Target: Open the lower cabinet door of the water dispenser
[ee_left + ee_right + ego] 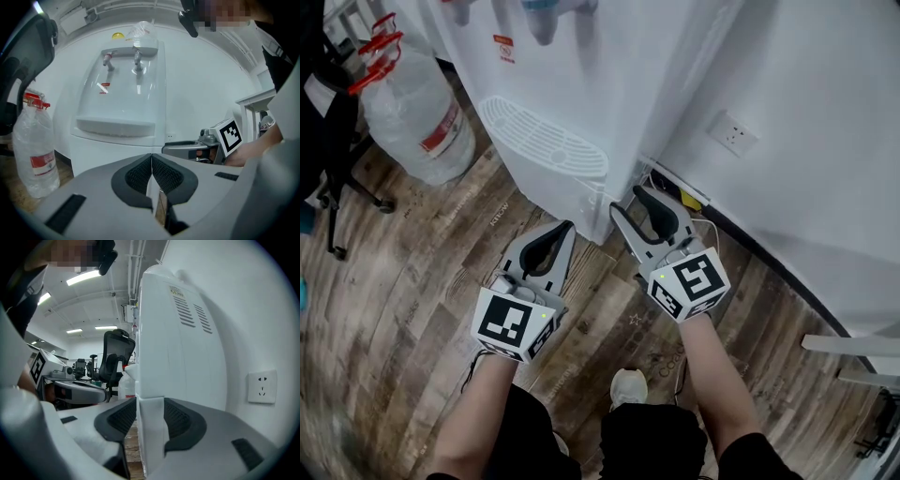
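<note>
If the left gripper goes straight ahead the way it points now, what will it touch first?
Most likely the white lower cabinet door of the water dispenser: the shut left gripper points at it, just below the drip tray. Nothing shows between them, though the gap is hard to judge.

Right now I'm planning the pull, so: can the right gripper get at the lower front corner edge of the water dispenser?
Likely yes: the right gripper has its tongs open astride that corner edge of the water dispenser, with nothing else between them. Whether they touch it is unclear.
</note>
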`<state>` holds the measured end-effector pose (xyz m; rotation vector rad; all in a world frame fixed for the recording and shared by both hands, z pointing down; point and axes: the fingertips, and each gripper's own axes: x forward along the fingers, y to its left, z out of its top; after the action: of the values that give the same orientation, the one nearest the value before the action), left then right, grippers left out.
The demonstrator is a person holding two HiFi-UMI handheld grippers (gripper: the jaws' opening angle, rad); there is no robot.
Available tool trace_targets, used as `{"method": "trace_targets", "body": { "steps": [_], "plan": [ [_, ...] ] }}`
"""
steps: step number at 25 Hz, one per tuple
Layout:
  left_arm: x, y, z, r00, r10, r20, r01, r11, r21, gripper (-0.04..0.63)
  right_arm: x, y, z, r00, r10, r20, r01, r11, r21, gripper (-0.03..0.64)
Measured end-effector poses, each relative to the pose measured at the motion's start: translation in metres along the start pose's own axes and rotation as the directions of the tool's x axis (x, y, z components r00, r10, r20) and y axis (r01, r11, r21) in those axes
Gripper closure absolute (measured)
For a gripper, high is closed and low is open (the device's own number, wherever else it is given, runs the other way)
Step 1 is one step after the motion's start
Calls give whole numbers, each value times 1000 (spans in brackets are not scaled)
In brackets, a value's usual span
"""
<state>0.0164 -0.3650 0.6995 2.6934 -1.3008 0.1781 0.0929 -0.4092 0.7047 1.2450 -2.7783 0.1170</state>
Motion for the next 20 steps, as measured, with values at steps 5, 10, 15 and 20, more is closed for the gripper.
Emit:
{"method": "trace_targets", "body": {
  "steps": [5, 10, 15, 20],
  "plan": [
    [-2, 1, 0, 1000, 5, -6, -5, 1000, 8, 580, 4, 0, -2, 1000, -9, -13, 8, 999, -31, 437],
    [-3, 1, -1, 1000, 10, -7, -10, 1000, 15, 580, 5, -3, -2, 999, -47, -5, 47, 999, -14, 440],
    [-6, -1, 2, 1000, 13, 2, -13, 1000, 20, 580, 4, -3, -3, 998, -55, -17, 55, 998, -2, 443],
    [-11, 0, 3, 1000, 17, 7, -17, 1000, 25, 580, 4, -4, -3, 998, -63, -10, 63, 998, 6, 443]
  ]
}}
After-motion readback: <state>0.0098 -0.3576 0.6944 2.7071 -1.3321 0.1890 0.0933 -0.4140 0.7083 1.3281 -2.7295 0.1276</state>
